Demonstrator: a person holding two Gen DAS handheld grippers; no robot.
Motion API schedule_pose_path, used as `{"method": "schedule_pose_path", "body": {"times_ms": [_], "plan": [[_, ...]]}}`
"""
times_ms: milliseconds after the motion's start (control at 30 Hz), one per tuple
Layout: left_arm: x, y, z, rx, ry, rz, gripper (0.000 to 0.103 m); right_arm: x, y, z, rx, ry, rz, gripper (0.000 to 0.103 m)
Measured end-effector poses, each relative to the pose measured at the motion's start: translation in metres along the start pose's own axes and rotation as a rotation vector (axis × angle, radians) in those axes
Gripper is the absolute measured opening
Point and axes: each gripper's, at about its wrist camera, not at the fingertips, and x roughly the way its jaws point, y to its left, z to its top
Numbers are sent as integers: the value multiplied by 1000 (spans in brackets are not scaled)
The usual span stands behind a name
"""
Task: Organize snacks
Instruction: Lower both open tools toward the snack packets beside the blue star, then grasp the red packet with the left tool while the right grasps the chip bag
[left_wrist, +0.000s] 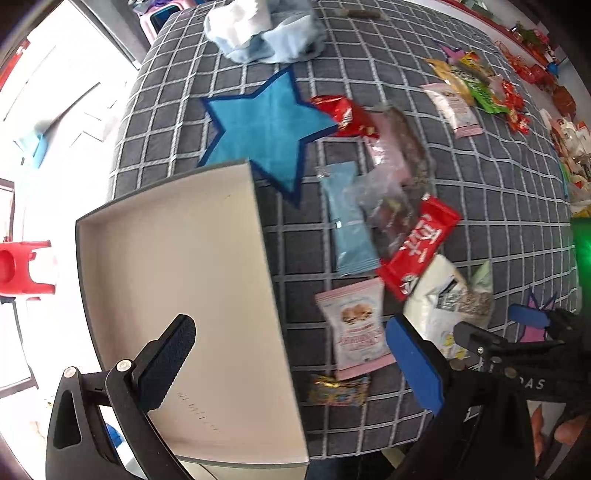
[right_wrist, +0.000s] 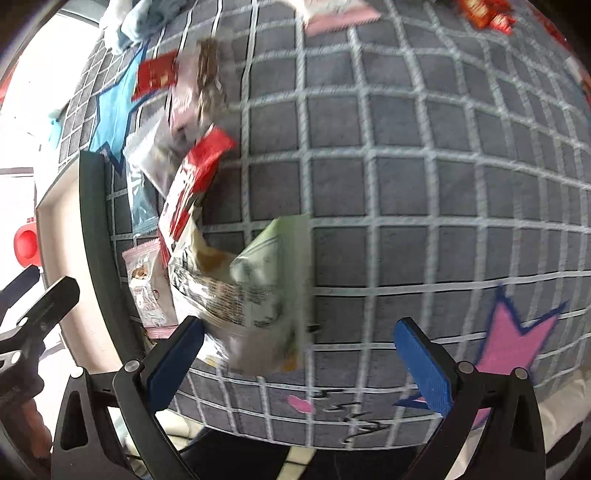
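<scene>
Both grippers, left (left_wrist: 291, 363) and right (right_wrist: 299, 363), hang with jaws apart over the checked blanket's (right_wrist: 406, 184) box-side edge; the blurred, apparently unheld white packet (right_wrist: 236, 295) could miss the box (left_wrist: 177, 280).

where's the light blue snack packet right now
In the left wrist view, the light blue packet lies on the checked blanket, between the empty white box on its left and the red wrapper on its right.
</scene>
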Motion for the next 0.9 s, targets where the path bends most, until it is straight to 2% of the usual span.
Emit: {"method": "schedule_pose_path", "body": {"times_ms": [200, 300, 400, 467, 567, 667, 733, 833, 867, 900], "plan": [[1, -7, 2, 34, -4, 5, 103, 9, 2, 0, 35, 4, 74, 103], [-1, -9, 6, 31, -9, -8, 103, 8, 17, 3, -34, -1, 91, 103], [-3, -6, 11, 28, 7, -14, 103, 5, 40, 5, -194, -15, -7, 103], [-7, 0, 15, 9, -1, -31, 103, -6, 51, -2, -399, -71, -100, 103], [-10, 11, 22, -41, 3, -76, 103, -6, 66, -21, -721, -81, -245, 103], [-11, 16, 34, -79, 4, -75, 103, 9, 83, -33, -927, -74, -344, 103], [-17, 14, 46, -98, -10, -77, 103, 23, 96, -35, -1000, -84, -373, 103], [-19, 7, 67, -94, -34, -99, 103, 41, 108, -28, -1018, -72, -381, 102], [-18, 4, 75, -91, -42, -94, 103, 44, 109, -26, -1010, -65, -376, 89], [-15, -1, 85, -93, -47, -77, 103, 45, 109, -24, -995, -57, -374, 88]]}}
